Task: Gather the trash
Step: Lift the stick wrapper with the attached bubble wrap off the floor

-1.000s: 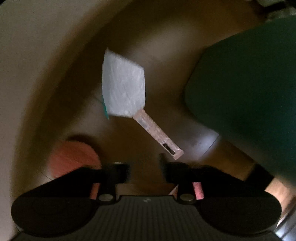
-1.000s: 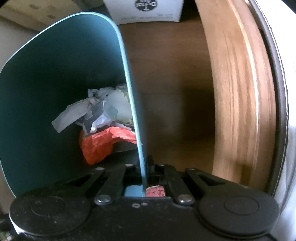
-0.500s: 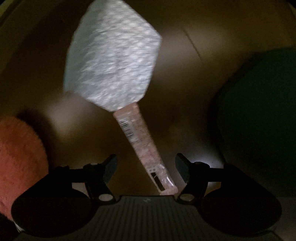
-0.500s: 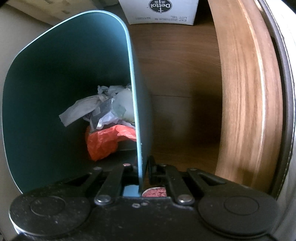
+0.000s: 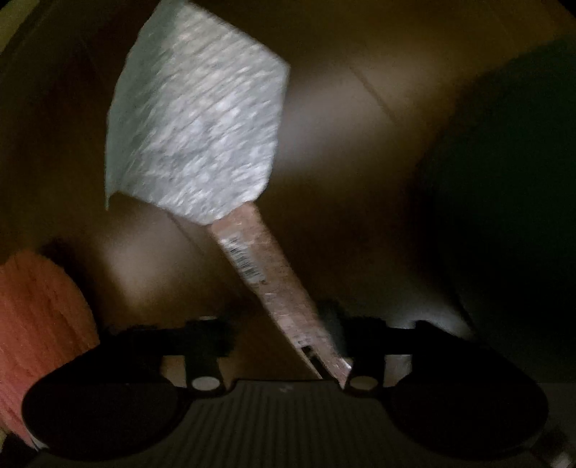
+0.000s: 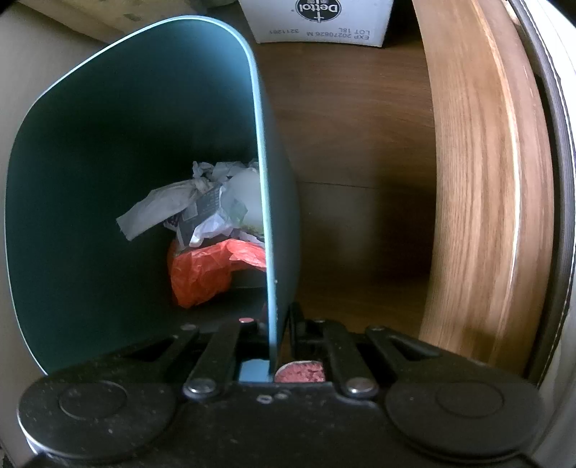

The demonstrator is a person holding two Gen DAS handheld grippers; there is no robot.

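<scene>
Left hand-held gripper [image 5: 279,333] closing around blurred wrapper [image 5: 273,284], right hand-held gripper [image 6: 275,325] pinching bin [image 6: 257,108] wall

Left wrist view, upper centre: silvery crinkled foil wrapper [image 5: 194,122] flat on the brown wooden floor [image 5: 360,108], with narrow tail down at lower centre between the closing jaws of the left gripper [image 5: 277,333], against the right-hand finger. Lower left: orange fuzzy object [image 5: 36,316]. Right edge: dark green plastic bin [image 5: 504,180].

Right wrist view, left half: bin, with crumpled grey paper [image 6: 162,208] inside atop an orange plastic bag [image 6: 205,273]. Bottom centre: right gripper [image 6: 277,324] clamped astride the bin wall. Top centre: white cardboard box [image 6: 316,21] behind the bin. Right: curved wooden panel [image 6: 486,180]
</scene>
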